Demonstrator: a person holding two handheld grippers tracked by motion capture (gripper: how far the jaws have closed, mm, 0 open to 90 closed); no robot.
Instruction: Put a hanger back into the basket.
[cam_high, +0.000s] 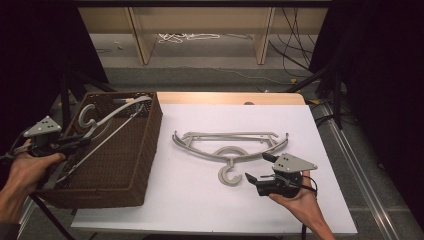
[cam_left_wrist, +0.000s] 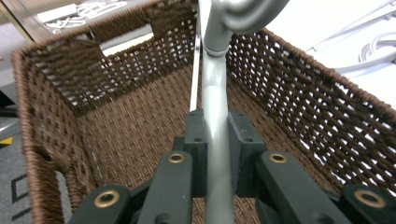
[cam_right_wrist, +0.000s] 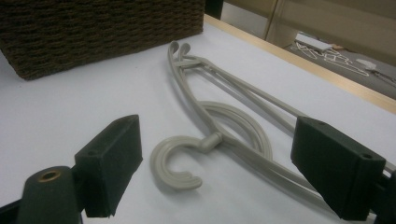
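Left gripper (cam_left_wrist: 215, 154), pinching a grey hanger (cam_high: 107, 120) over the wicker basket (cam_high: 145, 150) at the desk's left edge, looks mid-placement; next, release, while the spread right gripper (cam_high: 260, 170) takes the stacked hangers (cam_high: 227, 145).

My black matt plastic pads (cam_left_wrist: 201, 140) pinch a smooth grey plastic hanger (cam_left_wrist: 215, 116) over the rough brown woven basket (cam_left_wrist: 299, 93); the table (cam_high: 200, 200) looks matt white.

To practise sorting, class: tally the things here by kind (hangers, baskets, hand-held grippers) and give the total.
Brown woven basket: 1
Grippers: 2, the left gripper and the right gripper
Grey hangers: 3, one held hanger in the left gripper, two stacked hangers beside the basket
Total: 6
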